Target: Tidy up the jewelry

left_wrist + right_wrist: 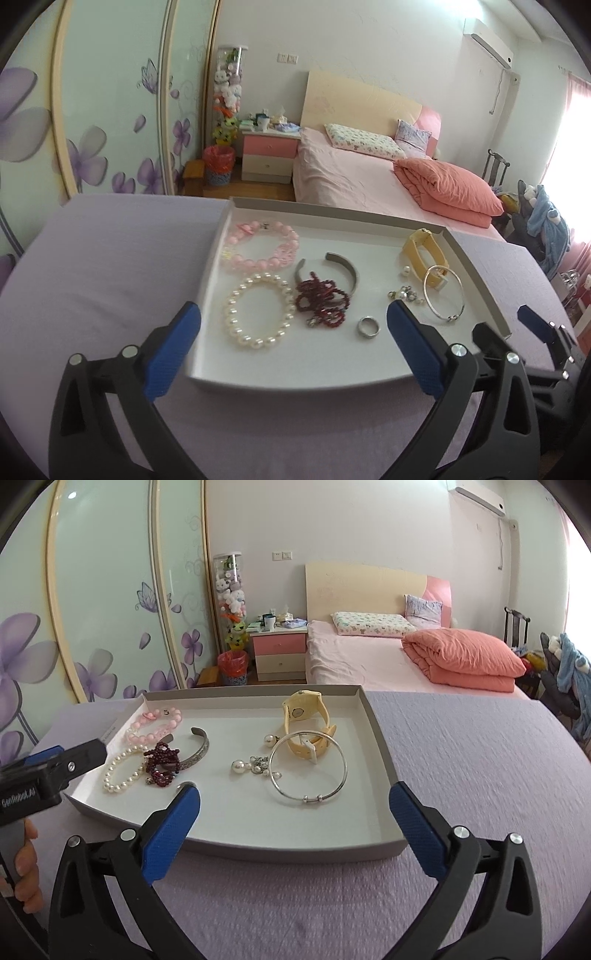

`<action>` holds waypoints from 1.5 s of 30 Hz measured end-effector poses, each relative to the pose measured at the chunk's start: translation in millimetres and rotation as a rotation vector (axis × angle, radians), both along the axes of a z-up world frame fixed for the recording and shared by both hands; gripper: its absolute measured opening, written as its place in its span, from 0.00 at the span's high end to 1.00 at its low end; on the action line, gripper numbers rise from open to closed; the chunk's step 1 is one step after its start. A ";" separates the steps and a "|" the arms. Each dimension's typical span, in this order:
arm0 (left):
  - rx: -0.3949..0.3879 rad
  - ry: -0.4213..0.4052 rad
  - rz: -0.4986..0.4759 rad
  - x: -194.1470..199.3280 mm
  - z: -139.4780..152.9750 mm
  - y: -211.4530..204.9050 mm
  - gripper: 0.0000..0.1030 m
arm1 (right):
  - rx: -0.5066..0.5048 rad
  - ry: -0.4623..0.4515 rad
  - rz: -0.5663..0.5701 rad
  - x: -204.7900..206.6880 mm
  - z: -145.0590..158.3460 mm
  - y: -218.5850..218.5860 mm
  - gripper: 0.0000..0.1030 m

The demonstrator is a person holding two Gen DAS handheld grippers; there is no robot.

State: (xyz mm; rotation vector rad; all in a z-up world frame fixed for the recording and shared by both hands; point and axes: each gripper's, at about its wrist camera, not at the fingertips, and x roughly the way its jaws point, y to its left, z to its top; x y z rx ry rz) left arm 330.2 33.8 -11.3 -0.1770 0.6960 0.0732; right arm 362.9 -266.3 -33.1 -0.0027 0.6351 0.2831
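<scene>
A shallow white tray (280, 382) (384, 738) sits on a lilac-covered table. In it lie a pink bead bracelet (258, 245) (155, 725), a pearl bracelet (258, 312) (122, 770), a dark red bead strand (323, 299) (162, 764), a grey cuff (349, 271) (197, 753), a silver ring (368, 326), pearl earrings (404, 293) (255, 766), a silver bangle (443, 295) (308, 766) and a yellow watch (428, 251) (306, 716). My left gripper (293, 325) is open above the tray's near edge. My right gripper (293, 803) is open above the near right part of the tray.
The lilac table cover (461, 760) spreads around the tray. Behind the table stand a pink bed (351, 173), a nightstand (267, 155), a red bin (219, 164) and a floral wardrobe (92, 110). The other gripper shows at each view's edge (546, 328) (55, 768).
</scene>
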 end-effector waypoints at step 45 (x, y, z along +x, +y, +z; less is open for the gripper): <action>0.052 -0.220 -0.060 -138.3 24.9 -10.6 0.02 | 0.056 -0.108 0.045 -100.7 24.3 -3.2 0.01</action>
